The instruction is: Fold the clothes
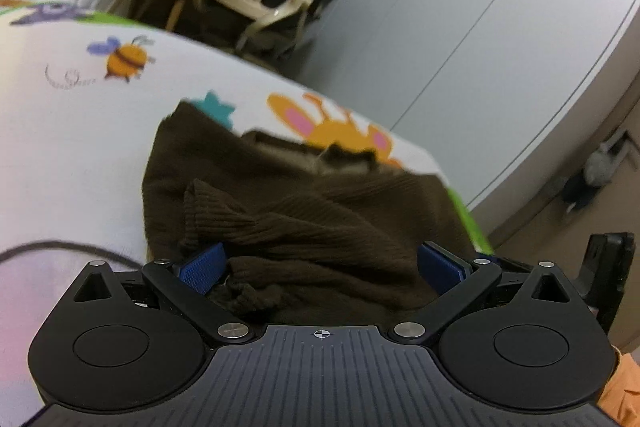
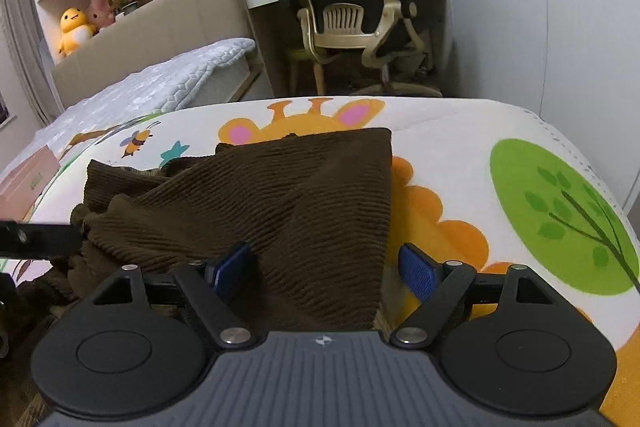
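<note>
Lying bunched on a white cartoon-printed bed cover point(image 2: 460, 155): a dark brown ribbed knit sweater point(image 2: 280, 195), partly folded, one side edge straight, folds heaped toward the near side. Left gripper point(image 1: 322, 269) with jaws spread wide, cloth lying loose between the blue pads point(image 1: 202, 269), none pinched. Right gripper point(image 2: 324, 271) likewise wide apart, sweater edge between, unpressed. Beige office chair point(image 2: 352, 11) beyond the bed.

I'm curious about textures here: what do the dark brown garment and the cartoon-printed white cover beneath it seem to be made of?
The dark brown garment looks like ribbed knit or corduroy-like fabric: fine parallel ridges, matte, soft folds. The cartoon-printed white cover seems a smooth, soft textile, possibly fleece or padded cotton; its flat printed animals show no weave.
</note>
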A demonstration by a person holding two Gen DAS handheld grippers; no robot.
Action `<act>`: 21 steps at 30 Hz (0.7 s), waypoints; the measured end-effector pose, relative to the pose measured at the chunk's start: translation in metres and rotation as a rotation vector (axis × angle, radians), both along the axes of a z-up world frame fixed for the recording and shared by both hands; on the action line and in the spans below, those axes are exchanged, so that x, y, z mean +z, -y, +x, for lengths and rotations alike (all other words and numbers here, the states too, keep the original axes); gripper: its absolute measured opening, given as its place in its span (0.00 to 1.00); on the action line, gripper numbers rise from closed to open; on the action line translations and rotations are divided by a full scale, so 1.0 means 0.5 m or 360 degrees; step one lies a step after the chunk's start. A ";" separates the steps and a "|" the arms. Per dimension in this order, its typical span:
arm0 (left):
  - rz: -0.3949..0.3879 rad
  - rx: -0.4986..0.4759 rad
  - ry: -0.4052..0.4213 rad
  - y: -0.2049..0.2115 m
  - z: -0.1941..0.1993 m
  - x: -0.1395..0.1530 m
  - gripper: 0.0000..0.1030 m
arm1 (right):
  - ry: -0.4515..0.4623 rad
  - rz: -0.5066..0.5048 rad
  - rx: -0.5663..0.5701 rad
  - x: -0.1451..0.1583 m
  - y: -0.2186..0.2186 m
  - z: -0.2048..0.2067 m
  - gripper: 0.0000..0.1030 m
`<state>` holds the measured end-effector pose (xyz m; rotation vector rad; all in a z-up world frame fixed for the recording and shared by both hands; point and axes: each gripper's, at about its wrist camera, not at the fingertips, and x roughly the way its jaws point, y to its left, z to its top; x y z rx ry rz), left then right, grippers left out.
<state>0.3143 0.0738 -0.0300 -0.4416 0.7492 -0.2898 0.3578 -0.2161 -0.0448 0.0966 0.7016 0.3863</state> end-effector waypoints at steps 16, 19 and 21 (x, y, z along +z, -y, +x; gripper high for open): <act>0.0101 0.0037 0.0051 0.017 -0.020 -0.004 1.00 | -0.0016 0.0123 0.0063 0.004 0.019 0.001 0.88; 0.0172 0.0114 0.0081 0.022 -0.042 0.024 1.00 | -0.0020 0.0147 0.0068 0.003 0.023 0.002 0.89; 0.0270 0.0183 0.0127 0.017 -0.062 0.041 1.00 | -0.0022 0.0155 0.0071 0.003 0.024 0.002 0.89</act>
